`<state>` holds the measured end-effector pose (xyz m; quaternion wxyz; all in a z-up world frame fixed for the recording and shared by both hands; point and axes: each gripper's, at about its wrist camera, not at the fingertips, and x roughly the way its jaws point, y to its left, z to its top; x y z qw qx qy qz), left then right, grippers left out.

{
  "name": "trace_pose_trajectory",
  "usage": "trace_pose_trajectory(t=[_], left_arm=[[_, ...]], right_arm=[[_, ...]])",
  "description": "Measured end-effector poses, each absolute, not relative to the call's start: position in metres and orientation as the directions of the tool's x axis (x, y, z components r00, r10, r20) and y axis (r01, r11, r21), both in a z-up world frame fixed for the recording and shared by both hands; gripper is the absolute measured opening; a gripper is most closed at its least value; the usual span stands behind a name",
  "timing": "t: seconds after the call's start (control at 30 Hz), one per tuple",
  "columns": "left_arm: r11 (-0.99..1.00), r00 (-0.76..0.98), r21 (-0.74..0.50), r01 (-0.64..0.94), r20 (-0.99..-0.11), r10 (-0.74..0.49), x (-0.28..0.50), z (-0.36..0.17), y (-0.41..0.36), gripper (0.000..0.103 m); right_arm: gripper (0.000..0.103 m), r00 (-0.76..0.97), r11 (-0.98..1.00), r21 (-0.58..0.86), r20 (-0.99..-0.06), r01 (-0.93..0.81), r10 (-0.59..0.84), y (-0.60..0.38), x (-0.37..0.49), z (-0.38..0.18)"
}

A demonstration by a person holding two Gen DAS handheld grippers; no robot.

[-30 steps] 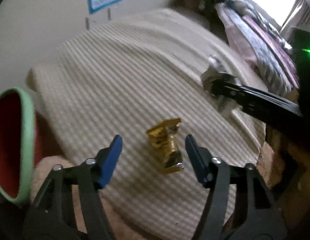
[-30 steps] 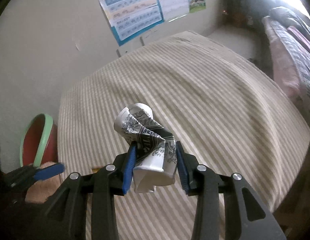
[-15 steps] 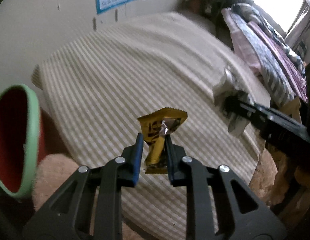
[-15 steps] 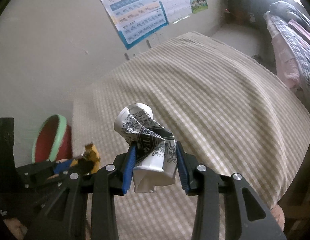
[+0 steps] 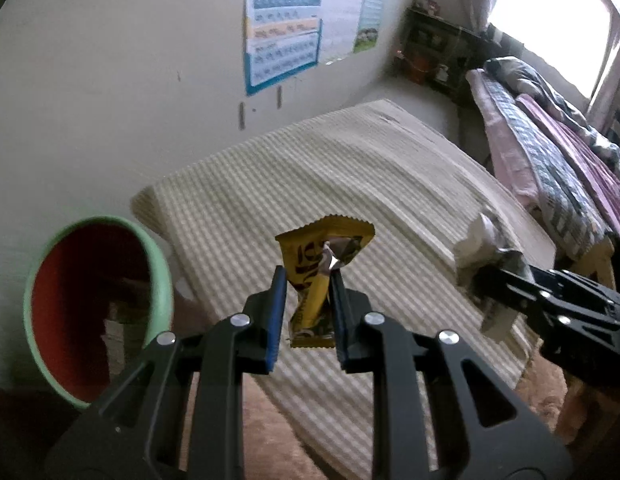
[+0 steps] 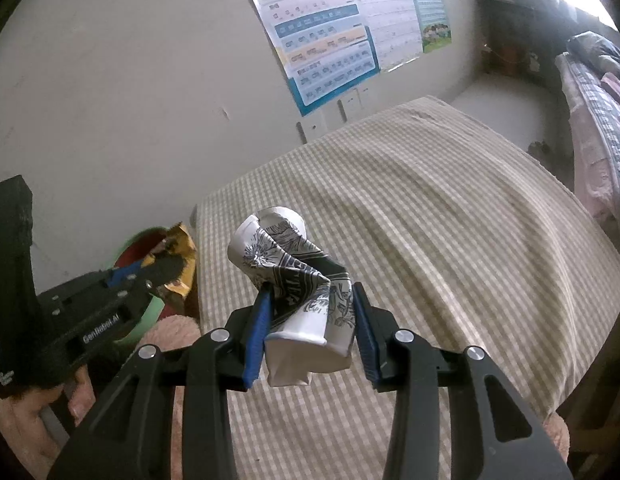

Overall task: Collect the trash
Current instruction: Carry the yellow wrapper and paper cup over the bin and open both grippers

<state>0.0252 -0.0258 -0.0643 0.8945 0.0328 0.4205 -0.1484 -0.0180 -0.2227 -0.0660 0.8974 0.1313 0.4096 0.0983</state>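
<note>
My left gripper (image 5: 306,280) is shut on a crumpled yellow snack wrapper (image 5: 322,256), held up above the checked tablecloth (image 5: 350,184). In the right wrist view the same wrapper (image 6: 178,256) shows at the left gripper's (image 6: 150,268) tip, in front of the bin. My right gripper (image 6: 310,304) is shut on a crushed white paper cup with a dark pattern (image 6: 298,280), also lifted off the cloth. The cup (image 5: 482,252) and right gripper (image 5: 490,276) appear at the right of the left wrist view. A bin with a green rim and red inside (image 5: 158,276) stands low at the left.
The checked cloth (image 6: 430,220) covers a table against a white wall with posters (image 6: 330,40). A bed with striped bedding (image 5: 550,152) lies at the right, under a bright window. Brown fuzzy material (image 5: 270,432) lies below the table's near edge.
My left gripper closed on the yellow wrapper and lifted it off the cloth. Both grippers rose and tilted up, so more wall and posters show. The cup stays held.
</note>
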Motion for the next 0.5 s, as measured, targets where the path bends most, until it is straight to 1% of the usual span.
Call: trace_pose_trajectory(t=[0.5], left_arm=[[0.964, 0.653, -0.086, 0.252, -0.72, -0.236, 0.022, -0.052, 0.003, 0.02]], right_arm=[[0.038, 0.636, 0.959, 0.264, -0.723, -0.106, 0.27, -0.196, -0.021, -0.06]])
